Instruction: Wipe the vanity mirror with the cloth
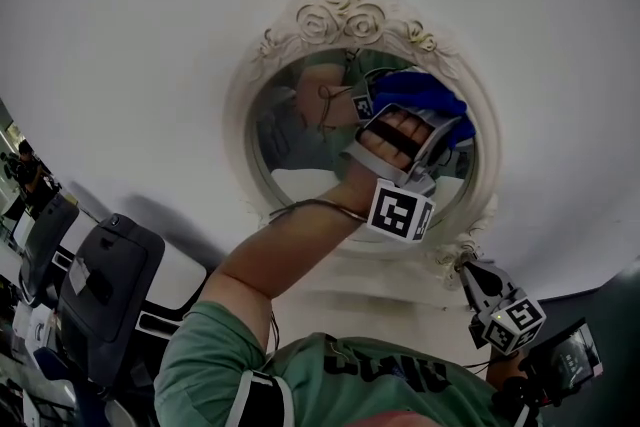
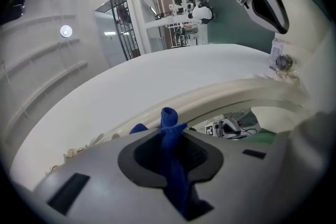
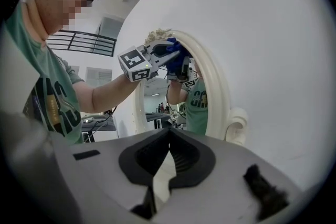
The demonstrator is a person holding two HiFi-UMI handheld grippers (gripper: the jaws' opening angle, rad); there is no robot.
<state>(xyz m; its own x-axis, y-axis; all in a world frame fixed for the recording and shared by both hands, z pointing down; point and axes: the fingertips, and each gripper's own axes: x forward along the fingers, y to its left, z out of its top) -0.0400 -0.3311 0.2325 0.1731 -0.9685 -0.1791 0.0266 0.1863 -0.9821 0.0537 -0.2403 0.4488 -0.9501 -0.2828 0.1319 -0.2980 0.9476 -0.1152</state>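
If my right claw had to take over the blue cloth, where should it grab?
Probably the loose bunch of the blue cloth bulging past the tips of the left claw, approached from the upper right of the mirror. The left claw clamps the rest.

I can read no word or number anywhere. The left marker cube (image 1: 400, 211) on my left gripper (image 2: 169, 131) and the right marker cube (image 1: 515, 322) on my right gripper (image 3: 168, 134) bear only black-and-white square patterns, no letters. The dark print (image 1: 385, 370) across my green shirt (image 1: 300, 360) and the white label (image 1: 80, 275) on a dark chair back (image 1: 125, 300) are too blurred to make out.
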